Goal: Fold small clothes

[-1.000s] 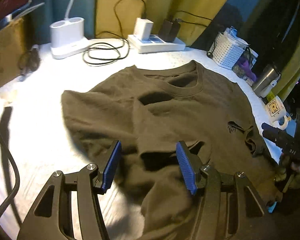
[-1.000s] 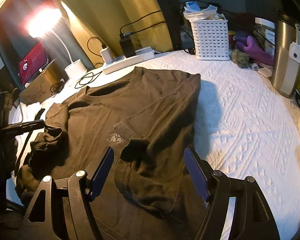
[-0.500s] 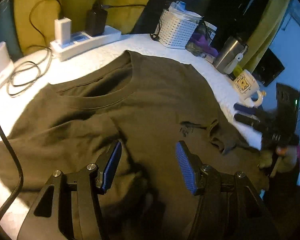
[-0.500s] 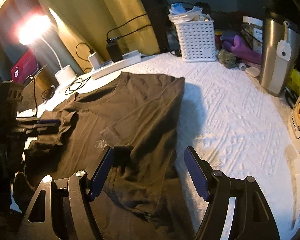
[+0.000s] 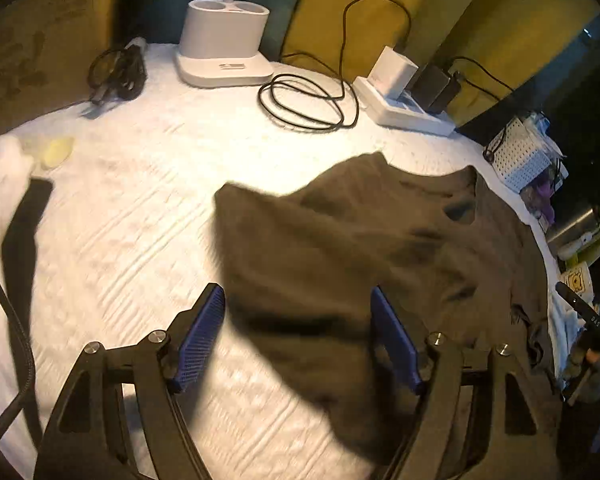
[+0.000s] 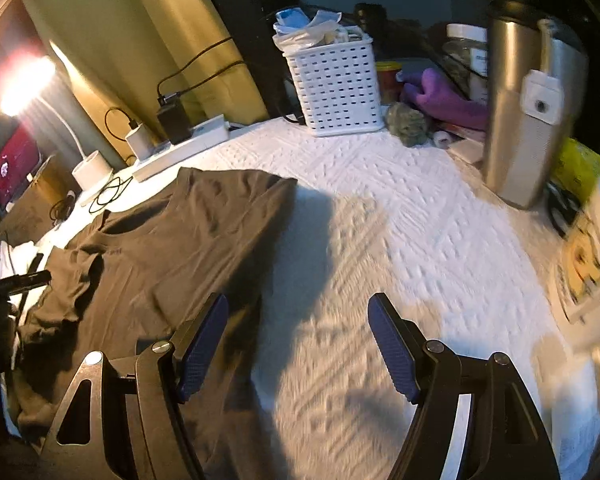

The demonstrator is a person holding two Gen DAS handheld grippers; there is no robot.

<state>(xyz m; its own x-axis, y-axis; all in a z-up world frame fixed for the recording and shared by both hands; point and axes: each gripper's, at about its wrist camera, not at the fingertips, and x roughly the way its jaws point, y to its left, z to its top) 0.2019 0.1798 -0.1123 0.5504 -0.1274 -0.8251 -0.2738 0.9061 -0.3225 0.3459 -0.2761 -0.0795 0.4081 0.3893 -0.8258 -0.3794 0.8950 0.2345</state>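
A dark olive T-shirt lies spread on the white textured cover, neck towards the back. My left gripper hangs over the shirt's left sleeve. Its jaws are opening, and the cloth lies loose between the blue pads without being pressed. In the right wrist view the shirt shows a straight right-hand edge. My right gripper stands open just right of that edge, over the bare cover, with only its left pad above the cloth. Each gripper shows at the far edge of the other's view.
At the back stand a white lamp base, a coiled black cable and a power strip. On the right are a white slotted basket, a steel jug and a printed mug. A cardboard box is back left.
My left gripper swung across to the shirt's left side and its jaws widened. My right gripper slid right, off the shirt's folded side and onto the white cover.
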